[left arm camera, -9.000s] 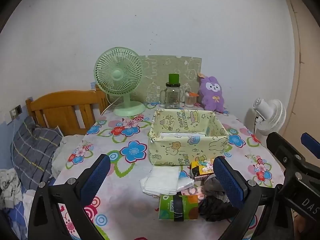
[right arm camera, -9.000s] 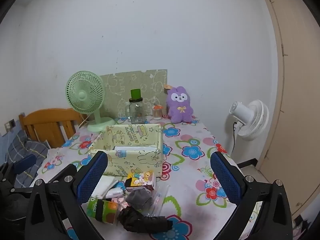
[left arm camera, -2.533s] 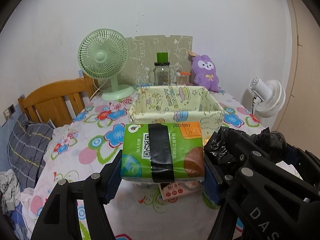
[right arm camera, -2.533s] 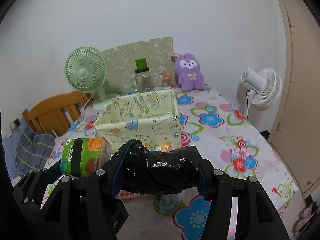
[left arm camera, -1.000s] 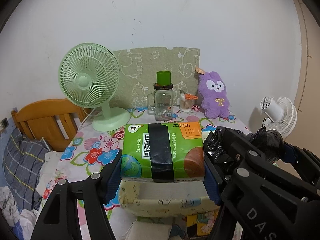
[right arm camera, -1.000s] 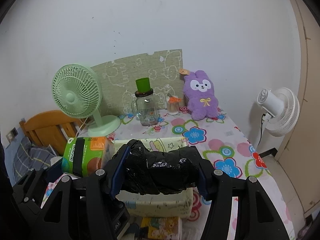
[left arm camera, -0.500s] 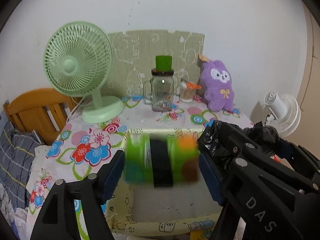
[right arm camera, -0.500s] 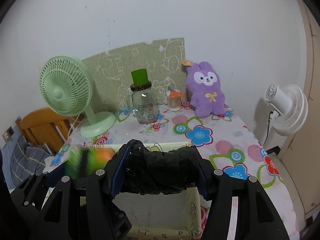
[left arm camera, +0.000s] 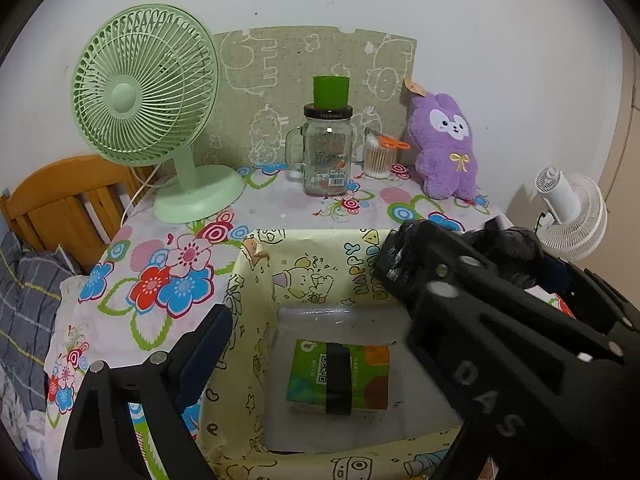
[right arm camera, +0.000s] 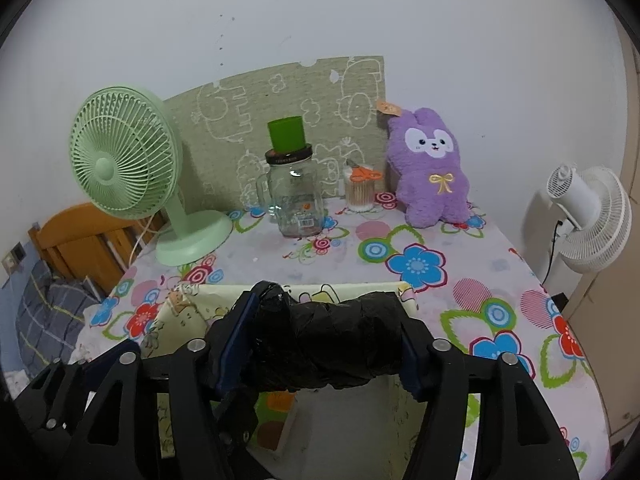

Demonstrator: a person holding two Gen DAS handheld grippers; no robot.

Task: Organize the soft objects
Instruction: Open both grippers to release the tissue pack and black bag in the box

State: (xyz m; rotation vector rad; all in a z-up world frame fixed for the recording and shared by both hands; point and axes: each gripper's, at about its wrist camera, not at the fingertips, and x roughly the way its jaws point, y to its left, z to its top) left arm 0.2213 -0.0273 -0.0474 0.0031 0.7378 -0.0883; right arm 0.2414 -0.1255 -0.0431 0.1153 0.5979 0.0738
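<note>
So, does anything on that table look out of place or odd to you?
Nothing is spilled or broken. One oddity: a green cup sits upside down on the glass jar at the back. The tissue pack lies flat inside the yellow box, and the black bundle sits between the right gripper's jaws above it.

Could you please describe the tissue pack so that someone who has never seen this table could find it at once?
Find the yellow cartoon-printed box on the flowered tablecloth, in front of the green fan. The tissue pack lies flat on the box's floor, the only thing resting there: green and orange, with a black band across its middle.
</note>
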